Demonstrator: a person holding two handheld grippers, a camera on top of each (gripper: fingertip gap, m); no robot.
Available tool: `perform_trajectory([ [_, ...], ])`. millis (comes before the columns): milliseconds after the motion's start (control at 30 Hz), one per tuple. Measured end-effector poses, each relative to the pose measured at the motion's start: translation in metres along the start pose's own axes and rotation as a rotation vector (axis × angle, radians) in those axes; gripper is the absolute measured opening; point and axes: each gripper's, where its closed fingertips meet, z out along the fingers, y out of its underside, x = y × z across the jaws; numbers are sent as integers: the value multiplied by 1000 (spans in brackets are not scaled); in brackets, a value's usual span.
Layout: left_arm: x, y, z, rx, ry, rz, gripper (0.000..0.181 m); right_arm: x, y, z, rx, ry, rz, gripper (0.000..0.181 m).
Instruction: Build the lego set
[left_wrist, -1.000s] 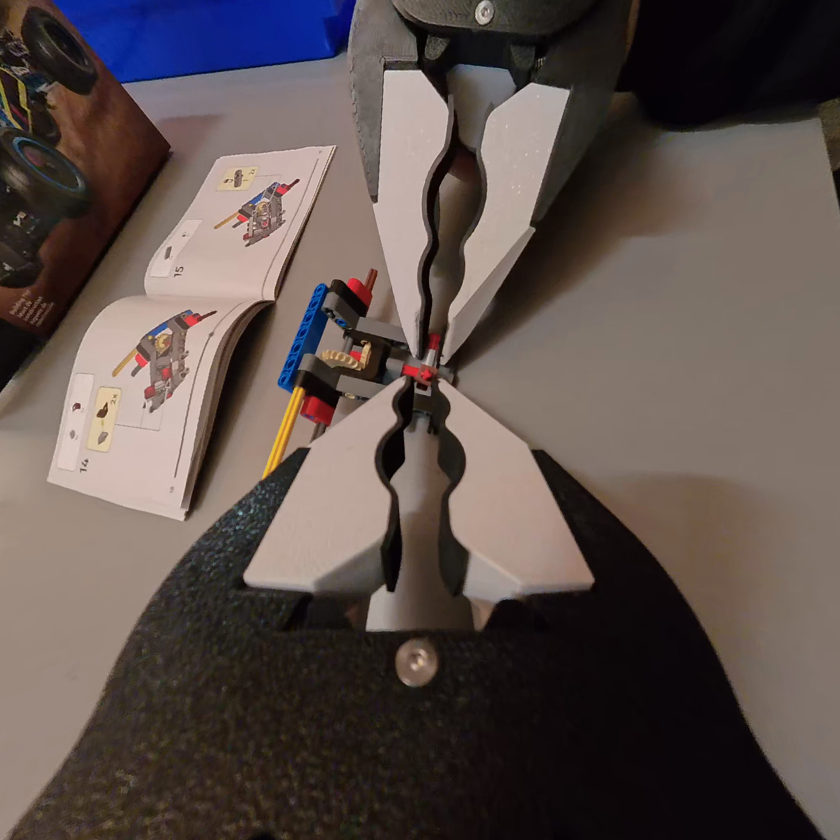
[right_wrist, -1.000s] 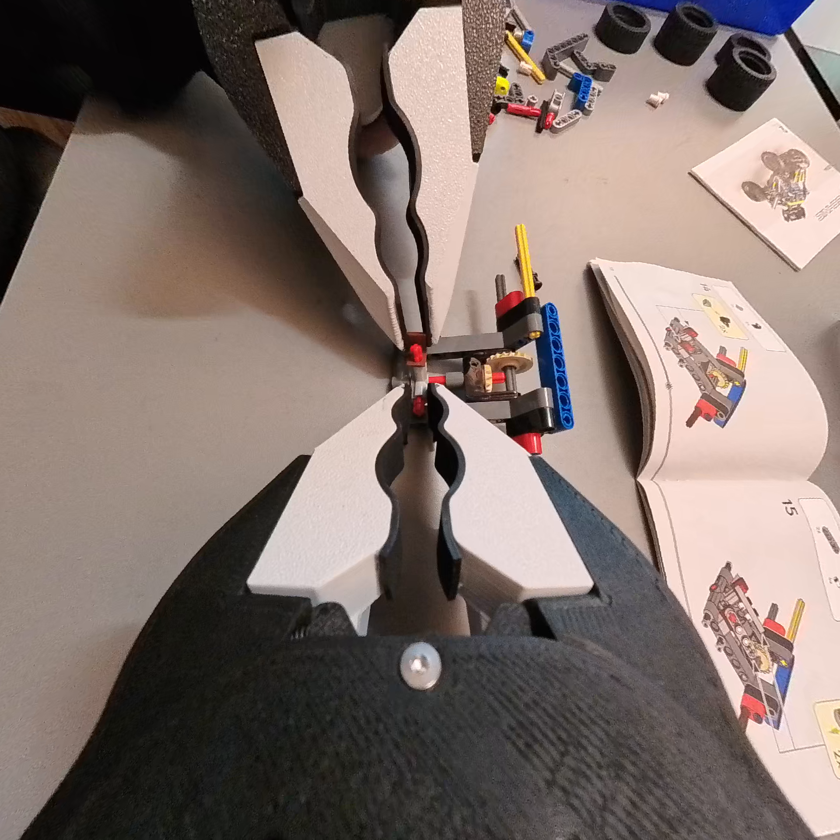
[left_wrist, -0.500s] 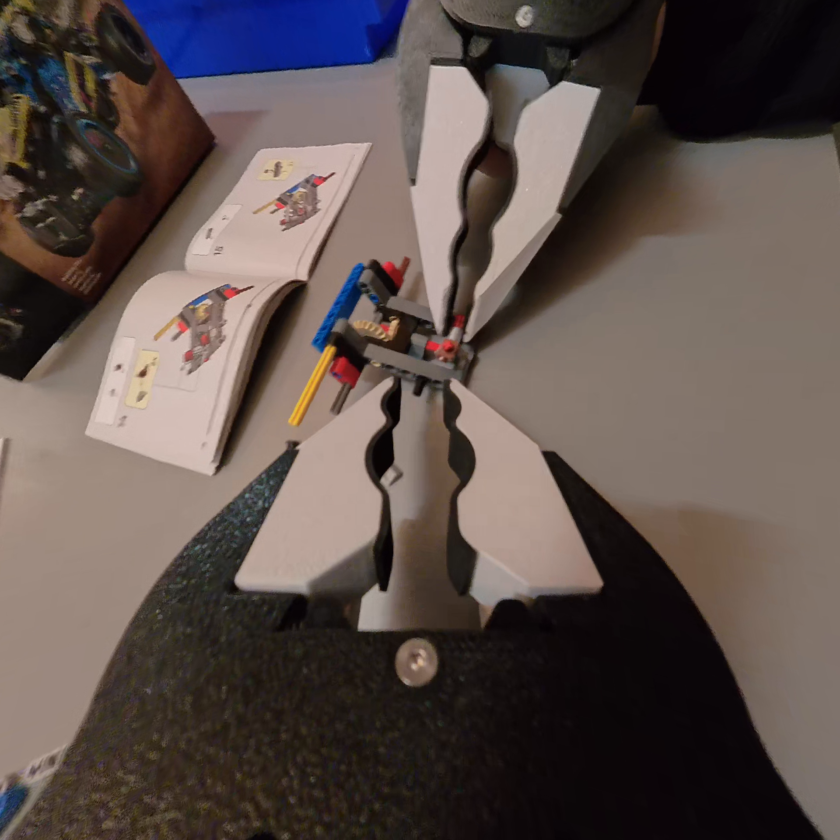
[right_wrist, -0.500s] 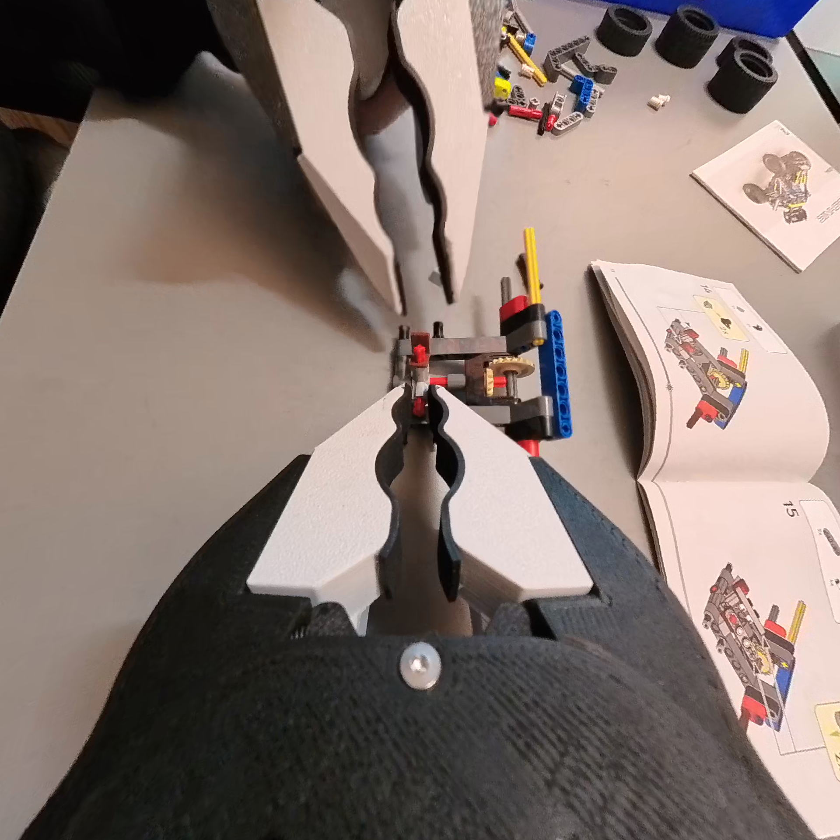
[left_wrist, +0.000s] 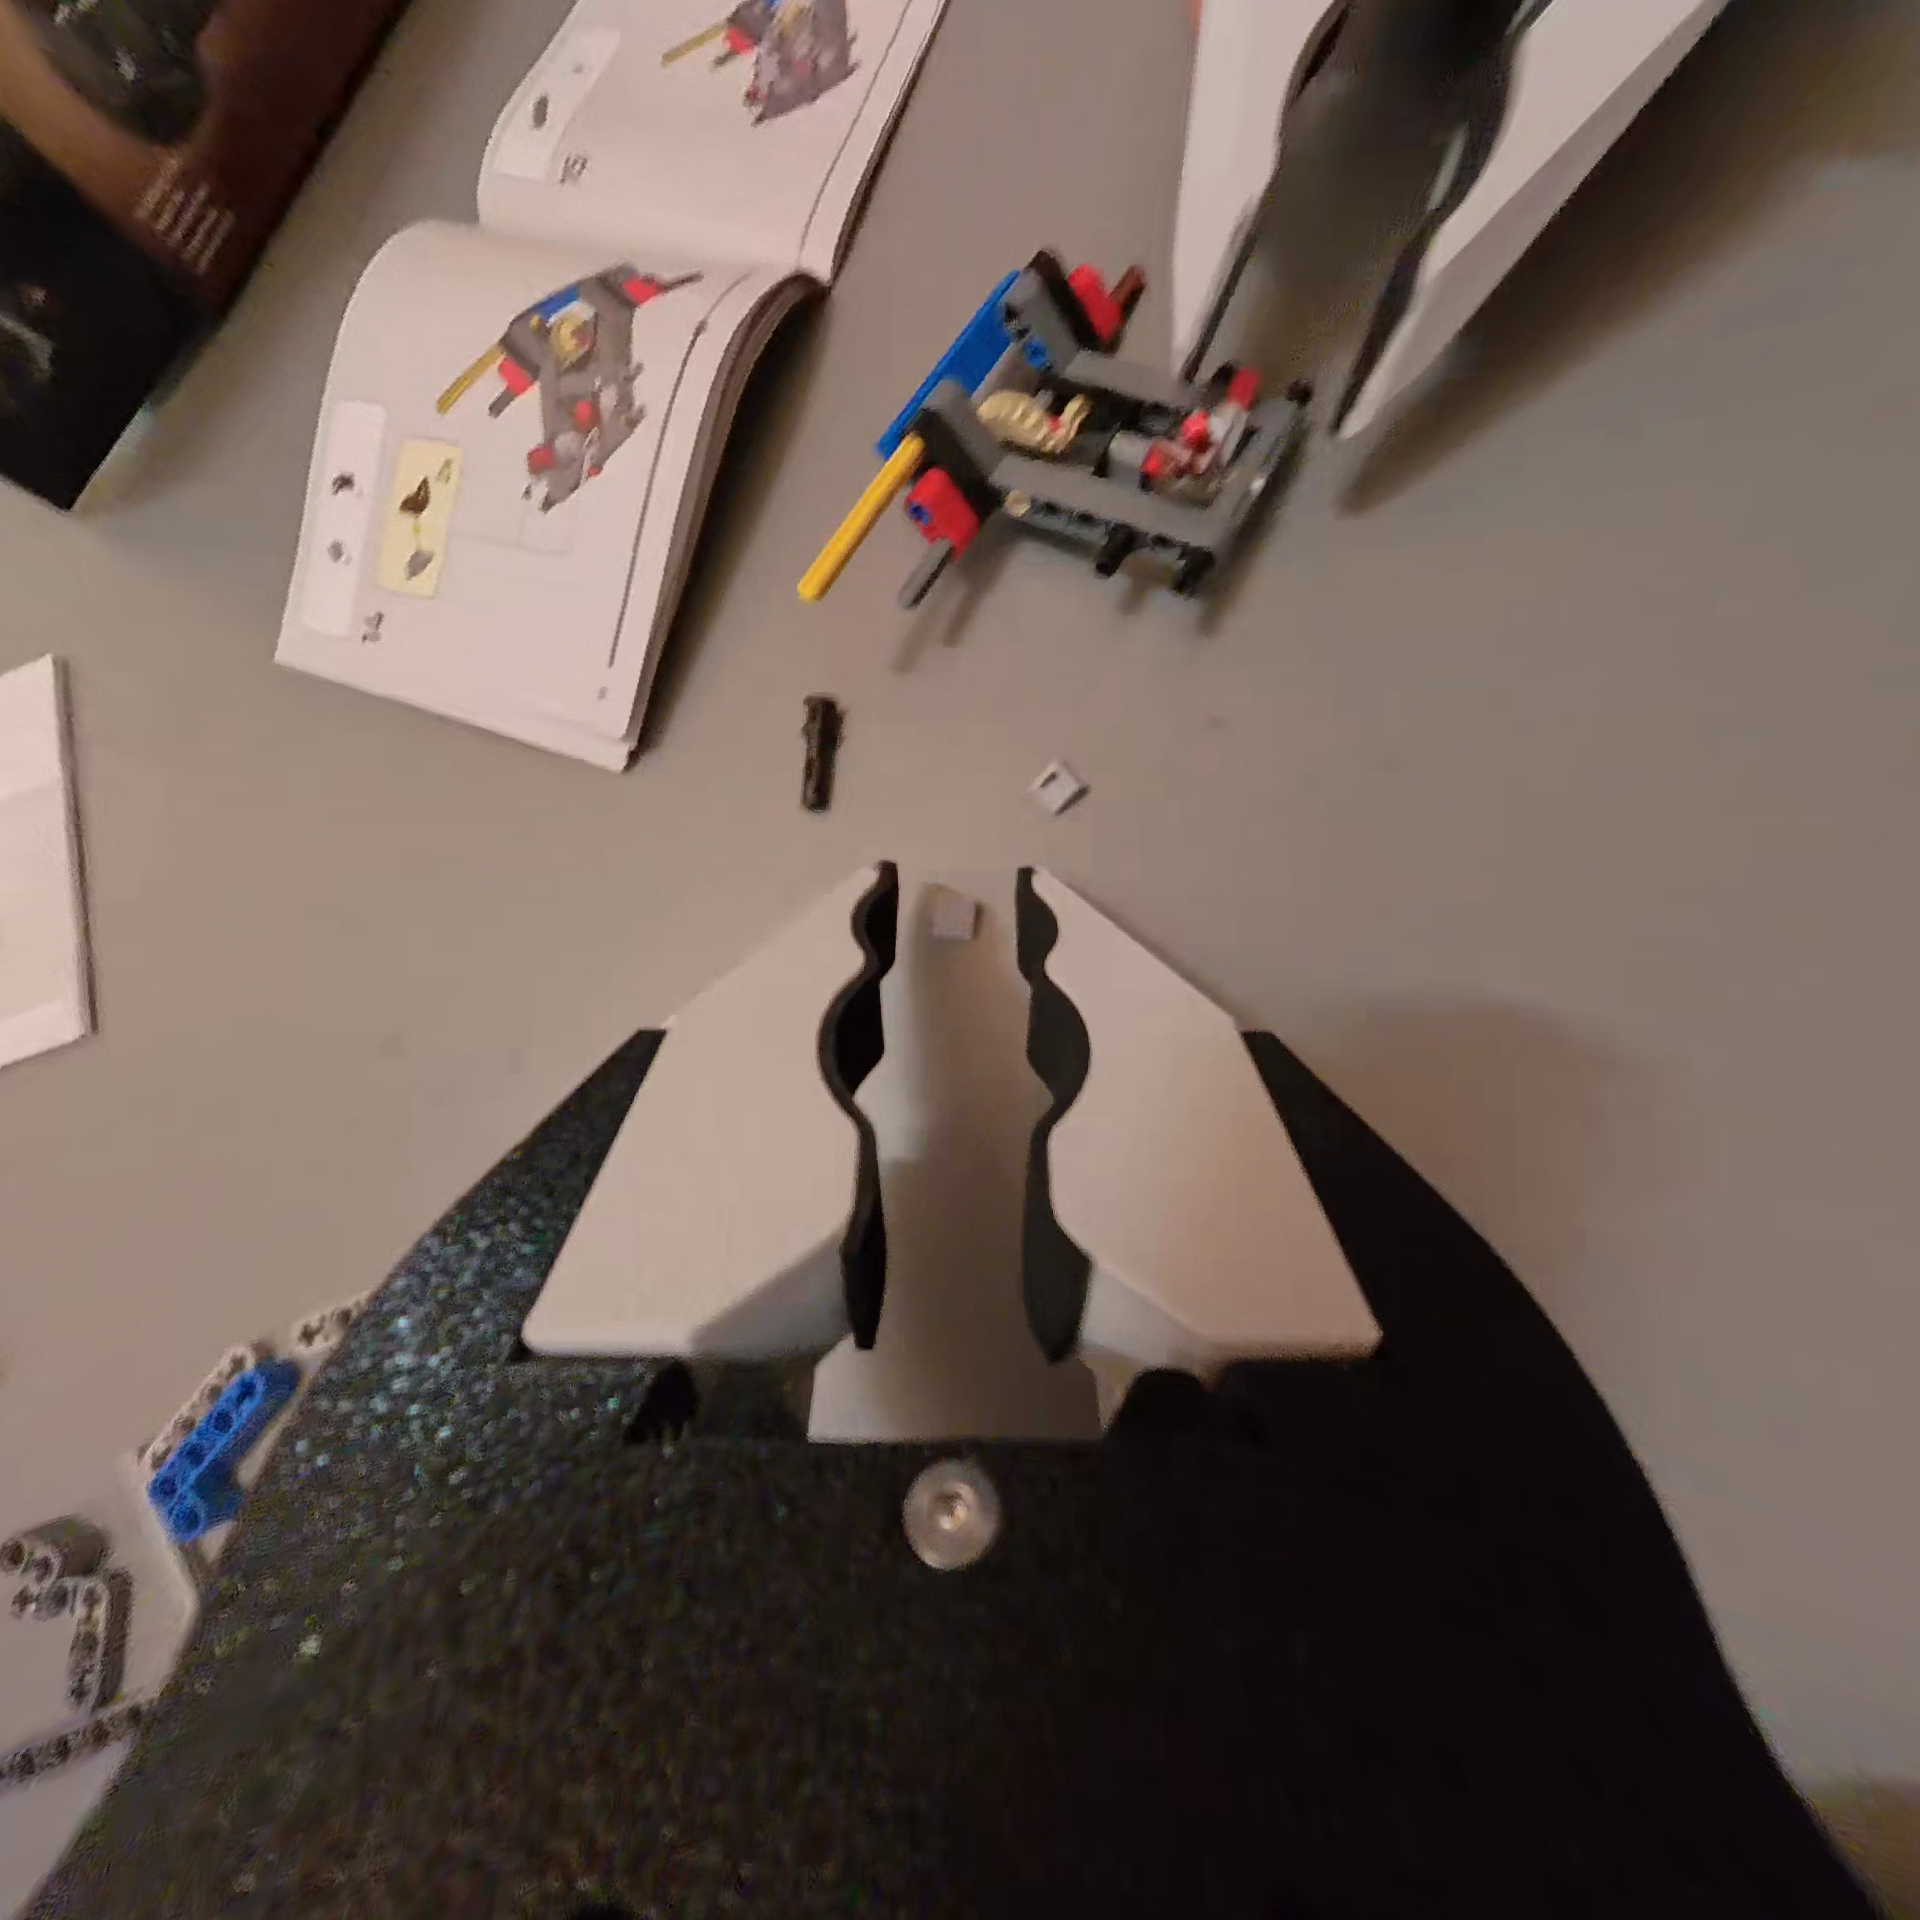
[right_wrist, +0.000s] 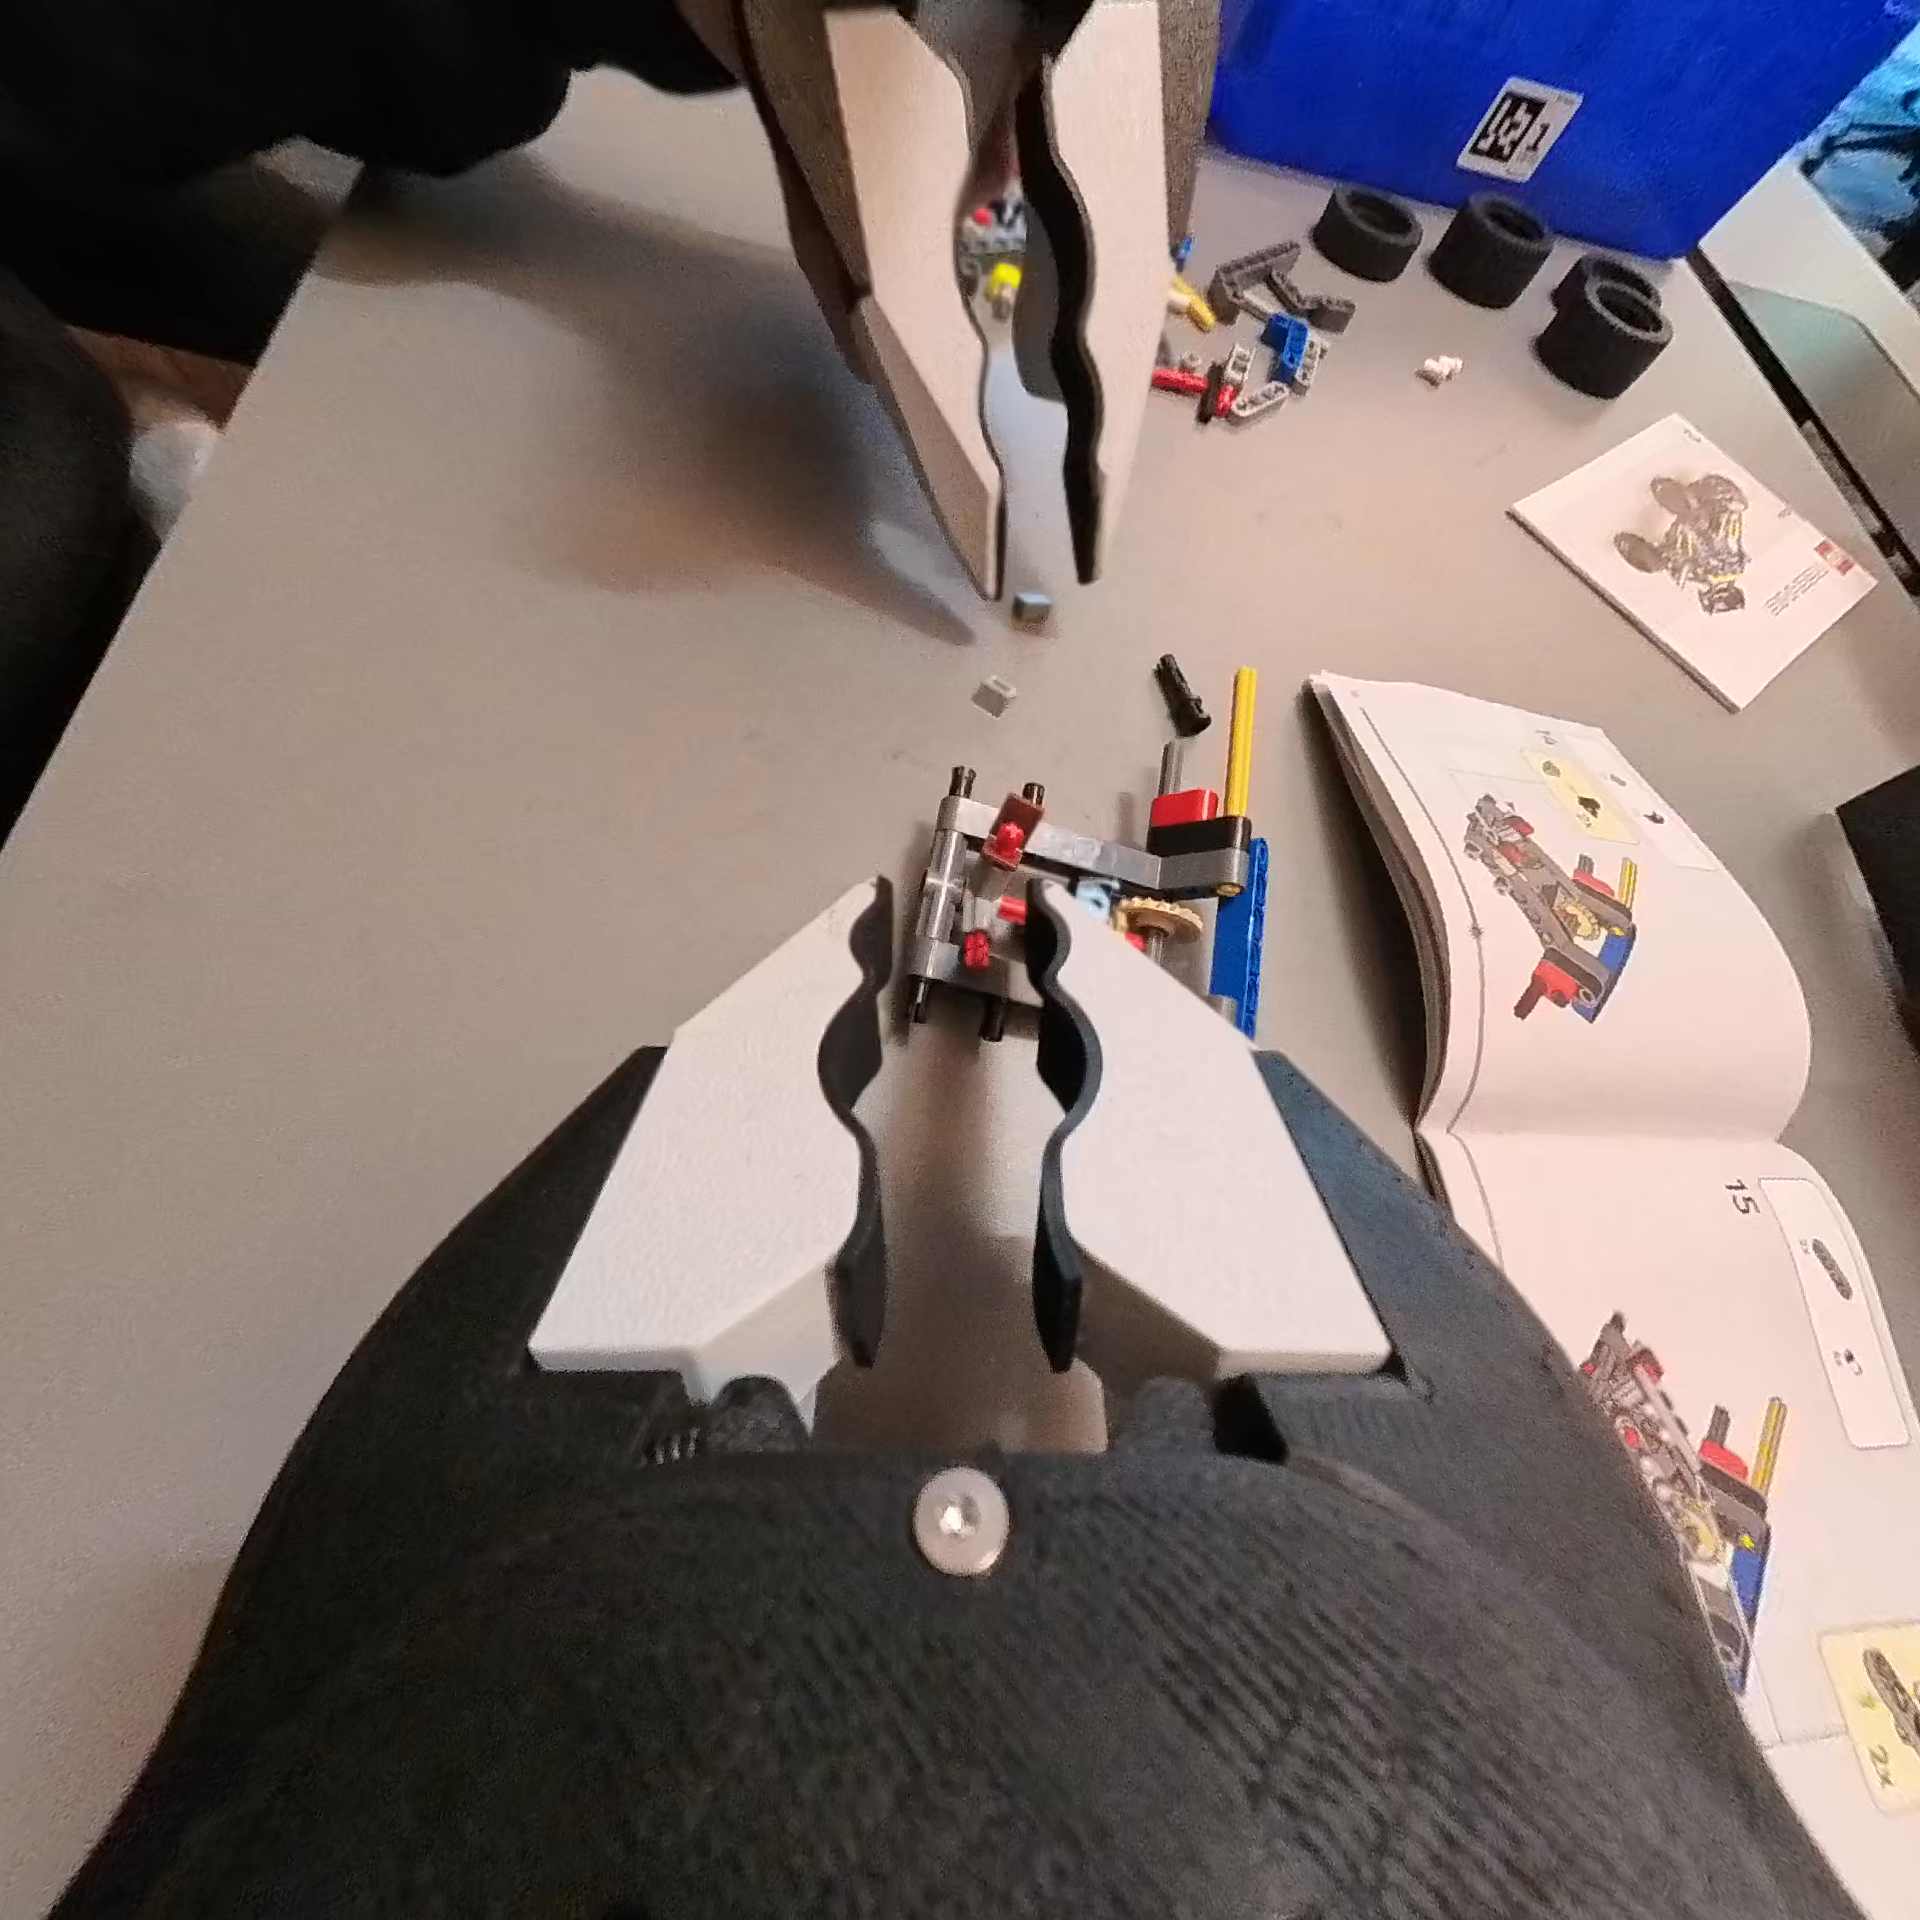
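Observation:
The partly built lego assembly (right_wrist: 1081, 862), grey with a blue beam, red parts and a yellow axle, lies on the grey table; it also shows in the left wrist view (left_wrist: 1091, 457). My right gripper (right_wrist: 958, 904) is open, its fingertips on either side of the assembly's grey end. My left gripper (left_wrist: 954, 883) is open and stands well back from the assembly. A small grey piece (left_wrist: 954, 920) lies on the table between its fingertips. A second small grey piece (left_wrist: 1058, 787) and a black pin (left_wrist: 819, 750) lie between the left gripper and the assembly.
An open instruction booklet (right_wrist: 1579, 935) lies beside the assembly, and a leaflet (right_wrist: 1704, 551) farther off. Loose parts (right_wrist: 1247, 332), black tyres (right_wrist: 1486, 249) and a blue bin (right_wrist: 1558, 83) are at the far end. The set's box (left_wrist: 125, 208) stands beyond the booklet.
My left gripper let go of the assembly, opened and pulled well back from it. My right gripper opened. The assembly now rests on the table.

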Motion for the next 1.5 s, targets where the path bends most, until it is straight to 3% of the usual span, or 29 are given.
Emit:
perform_trajectory([
  [200, -25, 13, -8, 13, -101, -91, 17, 8, -17, -24, 136, 10, -3, 29],
  [433, -103, 56, -74, 12, -485, -355, 12, 75, 3, -64, 188, 354, 95, 24],
  [567, -121, 91, -102, -35, -577, -462, 11, 81, 17, -55, 112, 379, 136, 24],
  [700, -100, 92, -93, -30, -415, -413, 10, 78, 24, -45, 34, 374, 103, 23],
  [833, -114, 118, -110, -165, -580, -449, 7, 79, 30, -43, -11, 381, 109, 21],
  [1000, -124, 132, -140, -88, -693, -589, 6, 82, 54, -40, -153, 401, 106, 20],
  [1300, -123, 127, -175, 148, -769, -685, 0, 86, 68, -40, -235, 431, 120, 12],
  [1400, -115, 113, -164, 125, -696, -612, 0, 84, 68, -39, -237, 413, 116, 6],
  [1500, -117, 104, -161, 72, -730, -529, 1, 82, 69, -37, -239, 394, 127, 1],
])
